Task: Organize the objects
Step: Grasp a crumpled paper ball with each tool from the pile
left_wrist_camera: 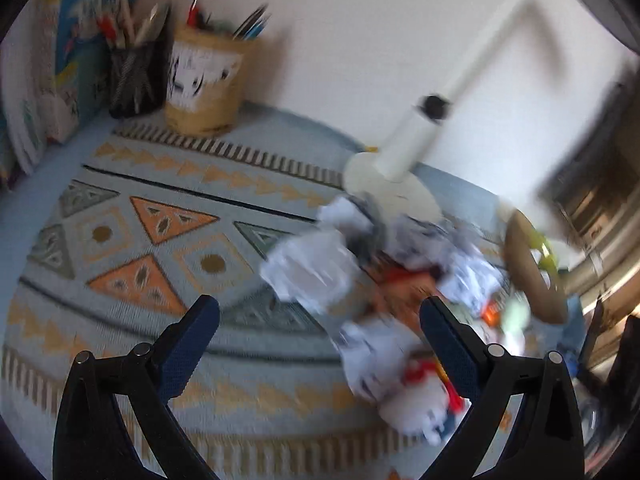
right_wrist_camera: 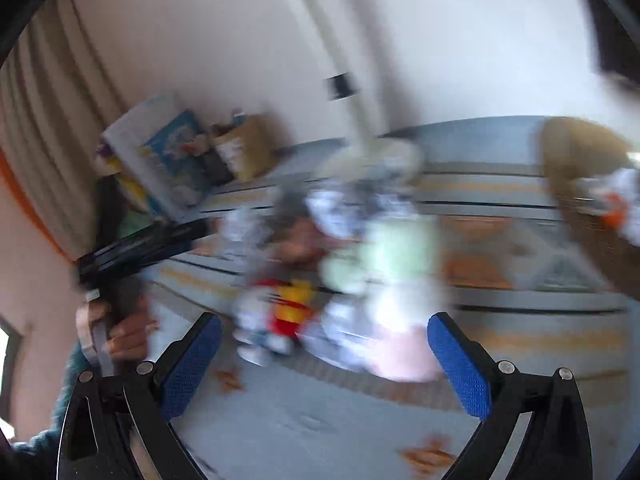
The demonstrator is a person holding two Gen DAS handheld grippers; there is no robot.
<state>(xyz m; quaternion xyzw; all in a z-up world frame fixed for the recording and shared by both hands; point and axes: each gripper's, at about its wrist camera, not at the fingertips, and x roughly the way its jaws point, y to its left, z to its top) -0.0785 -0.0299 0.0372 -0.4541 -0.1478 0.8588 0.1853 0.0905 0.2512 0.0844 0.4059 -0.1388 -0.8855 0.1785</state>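
Both views are smeared by motion, so detail is limited. The left gripper [left_wrist_camera: 320,312] hangs with its jaws wide apart and empty over the patterned mat [left_wrist_camera: 132,240], and the right gripper [right_wrist_camera: 324,328] is likewise spread and empty. The things to sort are a heap of crumpled paper balls [left_wrist_camera: 316,268] mixed with small coloured toys [right_wrist_camera: 292,308], lying at about two o'clock from the left gripper and straight at twelve from the right. To do the pick well, I judge it best to slow down, single out one ball at the heap's near edge and close squarely across it. A woven basket [left_wrist_camera: 532,268] lies at three o'clock, seemingly tipped. The lamp base [left_wrist_camera: 392,188] crowds the heap at one o'clock; open mat stretches from nine to eleven, ending at the pen cups [left_wrist_camera: 204,80].
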